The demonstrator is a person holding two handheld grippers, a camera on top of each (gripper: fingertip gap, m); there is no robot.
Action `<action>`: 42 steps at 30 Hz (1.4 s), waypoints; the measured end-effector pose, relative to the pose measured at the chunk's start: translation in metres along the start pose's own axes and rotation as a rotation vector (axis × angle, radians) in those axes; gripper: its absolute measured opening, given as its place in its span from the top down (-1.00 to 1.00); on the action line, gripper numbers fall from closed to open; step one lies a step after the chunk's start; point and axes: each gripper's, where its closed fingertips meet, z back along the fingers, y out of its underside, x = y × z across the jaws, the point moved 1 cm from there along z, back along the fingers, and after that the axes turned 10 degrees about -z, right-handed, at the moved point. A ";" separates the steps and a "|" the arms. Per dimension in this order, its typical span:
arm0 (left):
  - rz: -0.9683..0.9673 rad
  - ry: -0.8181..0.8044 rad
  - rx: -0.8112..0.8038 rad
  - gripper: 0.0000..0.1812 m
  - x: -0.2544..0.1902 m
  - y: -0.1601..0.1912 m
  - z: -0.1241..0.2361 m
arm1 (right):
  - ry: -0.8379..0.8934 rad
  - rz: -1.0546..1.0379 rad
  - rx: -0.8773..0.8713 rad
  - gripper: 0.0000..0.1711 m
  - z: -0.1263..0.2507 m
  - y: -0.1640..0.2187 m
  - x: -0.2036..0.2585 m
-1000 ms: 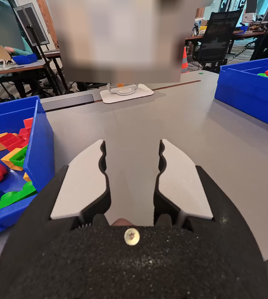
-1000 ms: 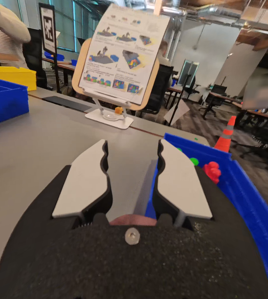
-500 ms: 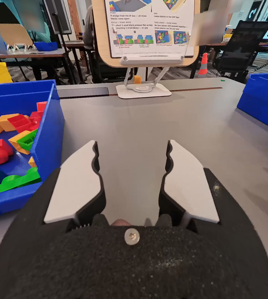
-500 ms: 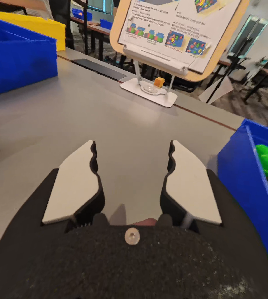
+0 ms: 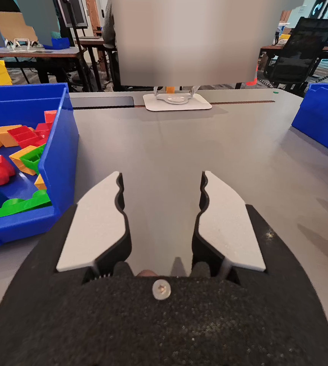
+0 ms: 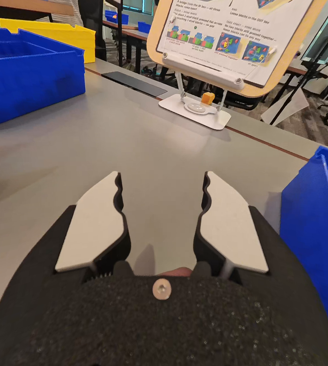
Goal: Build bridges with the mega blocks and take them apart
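2 blue bins: left bin [image 5: 60, 150] w/ blocks [image 5: 23, 136], right bin [image 6: 305, 217]. 1 yellow bin [image 6: 60, 35]. 1 doc stand [image 6: 198, 112]. 2 grippers.

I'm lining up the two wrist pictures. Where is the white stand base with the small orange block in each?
Left wrist view: the white stand base sits top centre, at the table's far edge.
Right wrist view: it lies upper right of centre, under the instruction board.
Shared landmark: the small orange block on that base.
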 end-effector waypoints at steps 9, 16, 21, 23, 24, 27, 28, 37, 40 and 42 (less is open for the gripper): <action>-0.104 -0.025 0.071 0.24 0.045 -0.012 0.024 | -0.038 0.008 0.008 0.13 -0.003 -0.009 0.015; -0.177 -0.035 0.515 0.26 0.187 -0.003 0.025 | -0.056 0.000 0.003 0.15 0.000 -0.013 0.014; 0.072 0.111 0.806 0.27 0.202 0.039 -0.006 | -0.067 0.000 -0.003 0.16 0.003 -0.016 0.016; 0.025 0.051 0.886 0.26 0.215 0.054 -0.015 | -0.068 0.002 -0.005 0.16 0.004 -0.018 0.015; 0.042 0.060 0.907 0.28 0.213 0.059 -0.019 | -0.072 -0.001 -0.007 0.16 0.005 -0.019 0.015; 0.071 0.058 0.935 0.32 0.210 0.068 -0.029 | -0.075 -0.005 -0.010 0.18 0.008 -0.021 0.013; 0.068 0.052 0.939 0.33 0.210 0.069 -0.031 | -0.076 -0.007 -0.009 0.18 0.008 -0.021 0.012; 0.106 0.026 1.018 0.41 0.215 0.089 -0.034 | -0.092 -0.016 0.002 0.18 0.008 -0.019 0.012; 0.085 0.017 1.019 0.61 0.215 0.090 -0.035 | -0.095 -0.020 0.005 0.19 0.007 -0.018 0.012; 0.067 0.010 1.020 0.62 0.216 0.089 -0.036 | -0.096 -0.020 0.012 0.19 0.007 -0.017 0.012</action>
